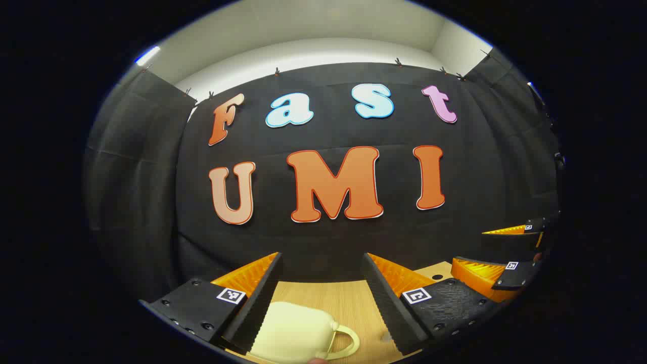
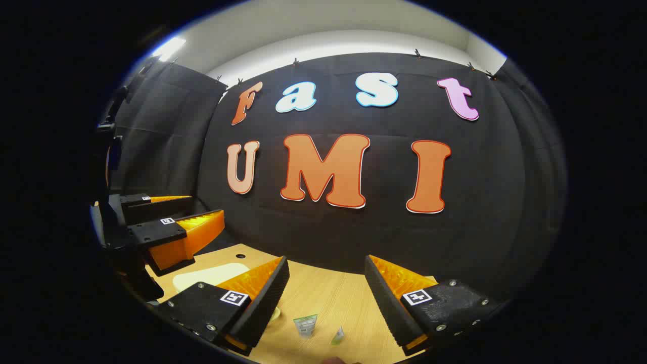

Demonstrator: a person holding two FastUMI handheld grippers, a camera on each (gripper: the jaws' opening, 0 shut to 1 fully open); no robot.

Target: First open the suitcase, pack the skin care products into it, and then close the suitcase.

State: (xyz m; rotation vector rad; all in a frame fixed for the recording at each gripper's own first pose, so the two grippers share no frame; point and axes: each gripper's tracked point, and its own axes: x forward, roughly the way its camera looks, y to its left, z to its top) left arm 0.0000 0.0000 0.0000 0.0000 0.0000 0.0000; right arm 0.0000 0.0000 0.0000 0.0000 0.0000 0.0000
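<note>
The cream suitcase (image 1: 295, 333) lies closed on the wooden table (image 1: 349, 303), directly below and between the spread fingers of the left gripper (image 1: 321, 298), which hovers above it with its jaws wide and holds nothing. It looks like a small rigid shell, smooth and probably slick, light enough to slide if pushed from one side; its looped handle (image 1: 346, 341), on the side toward the gripper's right finger, seems the surest place to hook or pinch, while the lid seam is too hidden to judge. To the right of the suitcase, under the right gripper (image 2: 326, 298), lie the skin care products: a small soft tube (image 2: 306, 324) and a smaller sachet (image 2: 337, 335), both likely light and squashy, best pinched across the flat body. That gripper's jaws are also wide and empty. The suitcase (image 2: 210, 275) shows pale beyond its left finger.
</note>
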